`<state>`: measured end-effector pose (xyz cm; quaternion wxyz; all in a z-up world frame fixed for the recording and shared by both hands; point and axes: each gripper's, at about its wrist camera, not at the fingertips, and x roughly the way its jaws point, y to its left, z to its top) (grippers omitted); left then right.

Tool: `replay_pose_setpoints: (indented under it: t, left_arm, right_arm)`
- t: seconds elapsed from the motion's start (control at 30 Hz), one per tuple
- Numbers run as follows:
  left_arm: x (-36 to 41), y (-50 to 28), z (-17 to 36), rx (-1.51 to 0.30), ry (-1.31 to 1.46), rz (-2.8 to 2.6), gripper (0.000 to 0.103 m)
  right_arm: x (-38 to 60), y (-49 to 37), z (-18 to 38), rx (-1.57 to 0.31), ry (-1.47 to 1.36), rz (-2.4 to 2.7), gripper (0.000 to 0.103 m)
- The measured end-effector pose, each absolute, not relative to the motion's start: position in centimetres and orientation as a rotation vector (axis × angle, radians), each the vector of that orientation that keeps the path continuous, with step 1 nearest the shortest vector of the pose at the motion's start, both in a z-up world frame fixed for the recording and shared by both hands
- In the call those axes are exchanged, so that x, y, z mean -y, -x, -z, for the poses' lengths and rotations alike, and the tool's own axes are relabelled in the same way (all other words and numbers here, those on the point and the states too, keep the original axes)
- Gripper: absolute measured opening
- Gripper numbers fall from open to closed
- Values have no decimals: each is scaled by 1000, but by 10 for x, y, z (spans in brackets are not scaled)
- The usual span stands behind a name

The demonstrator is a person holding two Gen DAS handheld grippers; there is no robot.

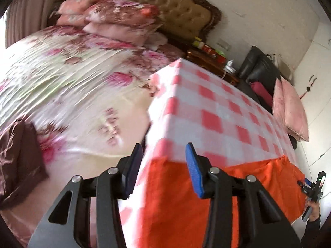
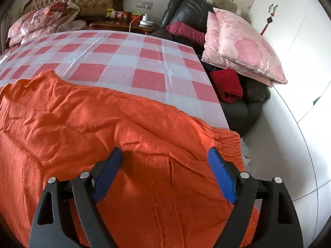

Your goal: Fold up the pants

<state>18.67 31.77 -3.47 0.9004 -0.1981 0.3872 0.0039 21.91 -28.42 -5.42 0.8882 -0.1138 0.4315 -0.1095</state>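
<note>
- On the checked surface (image 2: 132,57), the orange pants (image 2: 124,136) lie spread flat, covering the near part and hanging over the near edge and the right corner.
- The gathered waistband (image 2: 229,142) sits at the right end, just over the surface's right edge; the rest of the garment runs off toward the left.
- I hold the right tongs (image 2: 165,173) above the waist section with the jaws spread wide and nothing between them.
- I hold the left tongs (image 1: 163,169) near the left corner of the surface, jaws parted and empty; that view is blurred, so I cannot tell how close they are to the cloth.
- I judge the step in hand to be the first grasp, ahead of any fold.
- To do it well, I lower each pair of tongs onto an edge of the pants, not the middle, and pinch both layers together so the lower one does not trail.
- I lift only enough to clear the surface and move both ends at the same pace, which keeps the crease straight.
- The pants are a soft, matte knit with shallow wrinkles and long seam lines; I expect the fabric to sag and bunch if gripped at one point only.
- The surface cover is a glossy film in pink and white squares; it looks slick, so the garment may slide when pulled.
- The waistband is ruched and thicker, giving the tongs a firmer bite than the thin leg cloth.
</note>
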Motion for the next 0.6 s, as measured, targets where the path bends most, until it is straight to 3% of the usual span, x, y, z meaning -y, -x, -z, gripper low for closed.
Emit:
replay_pose_setpoints:
  t: [0.33, 0.4, 0.6]
  left_arm:
    - [-278, -208, 56, -895, 158, 89, 44]
    - [-271, -218, 64, -942, 101, 68, 11]
    - [-298, -211, 61, -907, 207, 32, 8]
  right_arm:
    - [279, -217, 55, -877, 267, 260, 85]
    - [279, -217, 55, -880, 254, 256, 85]
    - [287, -218, 56, -891, 197, 234, 86]
